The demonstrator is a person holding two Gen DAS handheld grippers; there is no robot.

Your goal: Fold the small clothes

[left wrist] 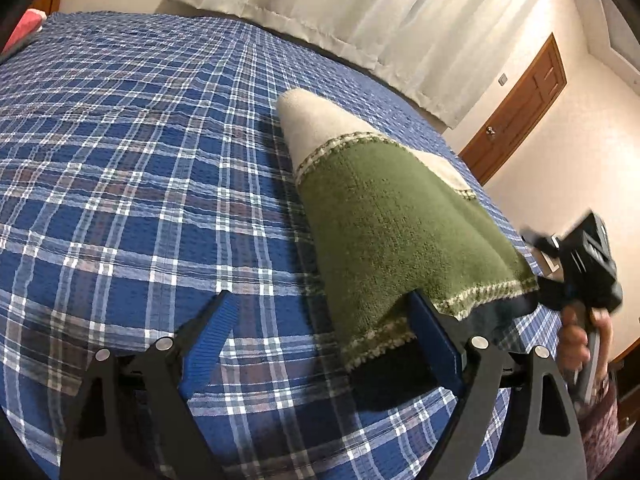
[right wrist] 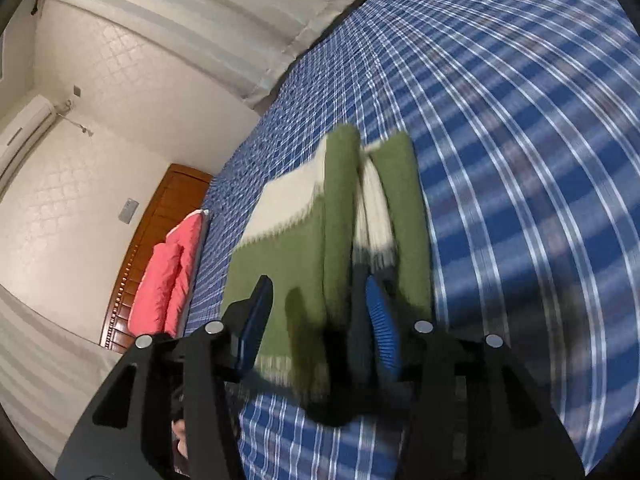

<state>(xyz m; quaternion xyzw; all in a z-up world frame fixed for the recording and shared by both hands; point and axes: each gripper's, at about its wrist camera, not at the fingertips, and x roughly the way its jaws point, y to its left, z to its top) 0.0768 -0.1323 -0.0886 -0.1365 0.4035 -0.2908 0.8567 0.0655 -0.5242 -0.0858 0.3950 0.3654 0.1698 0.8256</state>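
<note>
A green and cream knitted garment (left wrist: 384,220) is seen lying on the bed's blue plaid cover (left wrist: 120,160), folded into a long narrow shape that runs straight ahead of both pairs of tongs. The left tongs (left wrist: 320,332) are spread wide, with nothing pressed between the pads; the garment's near hem is draped over the right-hand finger (left wrist: 434,336) rather than gripped. The right tongs (right wrist: 320,320) are parted about halfway, with the near end of the folded layers lying between the blue pads, and no pad is seen pressing on the cloth, though blur hides the detail. The likeliest fault is judged to be the hem being dragged when the left tongs are drawn away, since cloth resting on a finger could be caught and the fold pulled open. The stacked layers ahead of the right tongs could likewise be shifted or spread if brushed during withdrawal
</note>
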